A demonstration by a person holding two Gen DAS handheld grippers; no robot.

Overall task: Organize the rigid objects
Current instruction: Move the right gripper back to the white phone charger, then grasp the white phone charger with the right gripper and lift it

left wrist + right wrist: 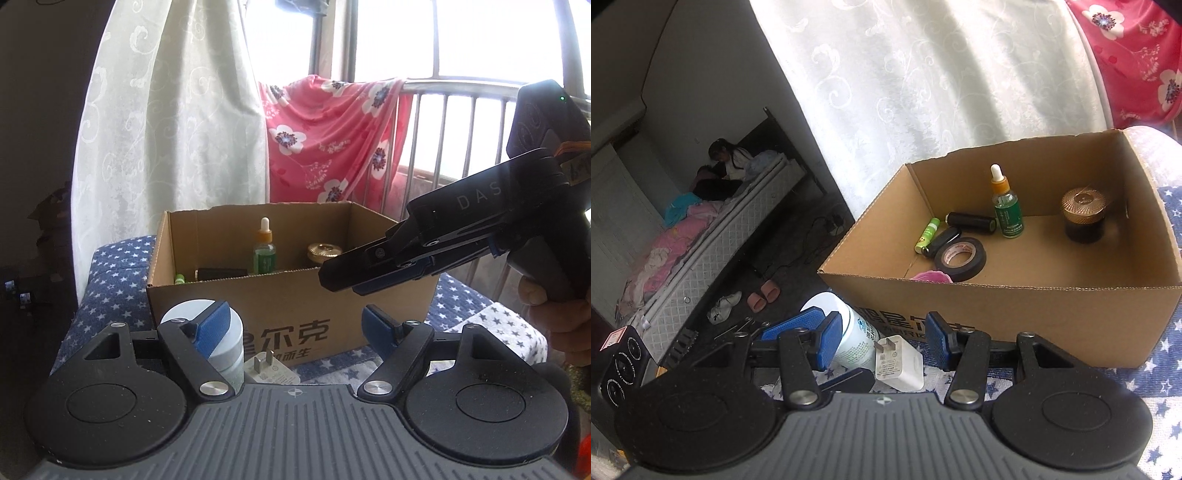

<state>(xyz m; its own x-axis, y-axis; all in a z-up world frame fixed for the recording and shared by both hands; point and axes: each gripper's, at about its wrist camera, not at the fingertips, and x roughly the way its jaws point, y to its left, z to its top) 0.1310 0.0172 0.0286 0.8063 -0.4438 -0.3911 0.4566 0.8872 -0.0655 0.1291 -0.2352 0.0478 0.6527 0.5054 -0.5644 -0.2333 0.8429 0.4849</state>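
At the lower centre, the spread right gripper [882, 339] straddles the charger [899, 363]; closing may knock the white jar [846, 332] just beside.

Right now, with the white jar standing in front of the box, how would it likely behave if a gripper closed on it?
The white jar looks like smooth rigid plastic, so it should hold shape but might slip a little. Standing upright on the soft star-print cloth, it could tip if nudged high. Once on its side, its round body would probably roll toward the white charger beside it.
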